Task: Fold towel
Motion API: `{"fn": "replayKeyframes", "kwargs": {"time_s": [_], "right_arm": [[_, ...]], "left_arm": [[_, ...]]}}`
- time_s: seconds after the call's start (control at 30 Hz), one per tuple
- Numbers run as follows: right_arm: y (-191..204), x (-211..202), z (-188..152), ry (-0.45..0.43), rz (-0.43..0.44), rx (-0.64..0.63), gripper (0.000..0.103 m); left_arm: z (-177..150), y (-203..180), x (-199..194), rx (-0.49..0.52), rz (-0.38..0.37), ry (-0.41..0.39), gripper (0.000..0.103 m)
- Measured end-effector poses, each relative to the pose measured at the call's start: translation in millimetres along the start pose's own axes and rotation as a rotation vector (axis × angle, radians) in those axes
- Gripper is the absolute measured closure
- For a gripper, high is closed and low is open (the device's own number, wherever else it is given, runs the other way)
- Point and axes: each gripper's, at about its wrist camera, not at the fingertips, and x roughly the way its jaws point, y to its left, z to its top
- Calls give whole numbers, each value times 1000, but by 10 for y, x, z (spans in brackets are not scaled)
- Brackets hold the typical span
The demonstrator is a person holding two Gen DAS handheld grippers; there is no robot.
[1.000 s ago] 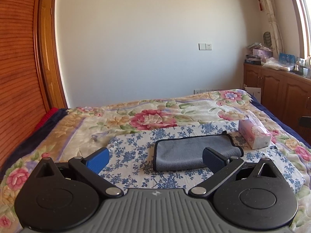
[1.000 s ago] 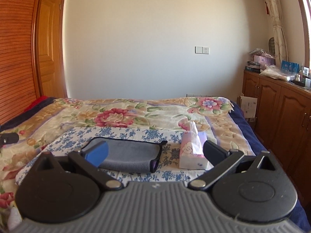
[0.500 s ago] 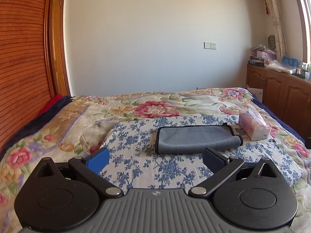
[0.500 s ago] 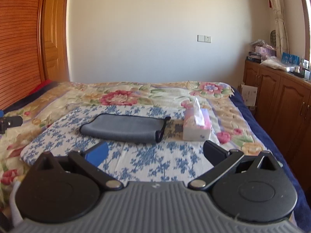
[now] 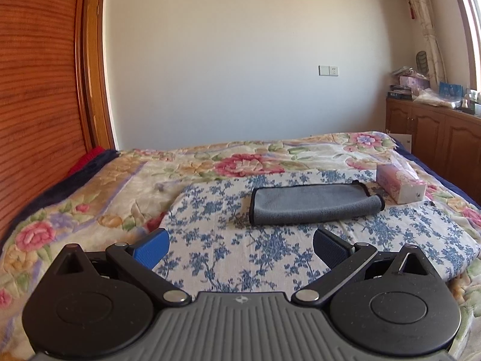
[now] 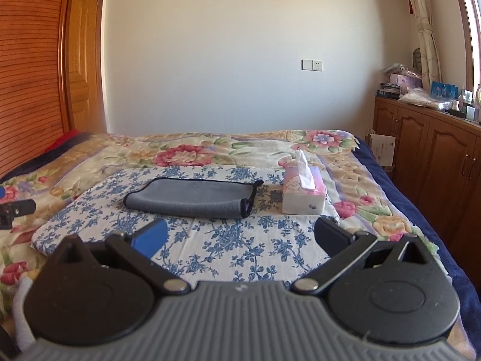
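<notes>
A grey towel (image 5: pixel 312 203) with a dark hem lies folded into a long narrow strip on a blue-flowered cloth (image 5: pixel 228 240) spread on the bed. It also shows in the right wrist view (image 6: pixel 192 198). My left gripper (image 5: pixel 239 248) is open and empty, held back from the towel over the near part of the cloth. My right gripper (image 6: pixel 240 237) is open and empty, also short of the towel. Part of the left gripper (image 6: pixel 15 210) shows at the left edge of the right wrist view.
A pink tissue box (image 6: pixel 303 192) stands on the cloth just right of the towel; it also shows in the left wrist view (image 5: pixel 401 182). A floral quilt (image 5: pixel 90 198) covers the bed. Wooden cabinets (image 6: pixel 430 156) stand at the right, a wooden wardrobe (image 5: pixel 36 105) at the left.
Both grippers have drawn back from the towel, which now lies farther off in both views. The towel has not moved. Both grippers stay open.
</notes>
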Motion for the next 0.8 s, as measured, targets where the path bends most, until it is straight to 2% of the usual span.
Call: {"fn": "replayKeyframes", "kwargs": {"time_s": [0.27, 0.8], "right_arm": [[-8, -31, -30, -24, -10, 12, 0], [-2, -50, -37, -88, -45, 27, 0]], "left_arm": [[-24, -54, 33, 4, -14, -9, 0], [50, -52, -13, -27, -4, -93, 0]]}}
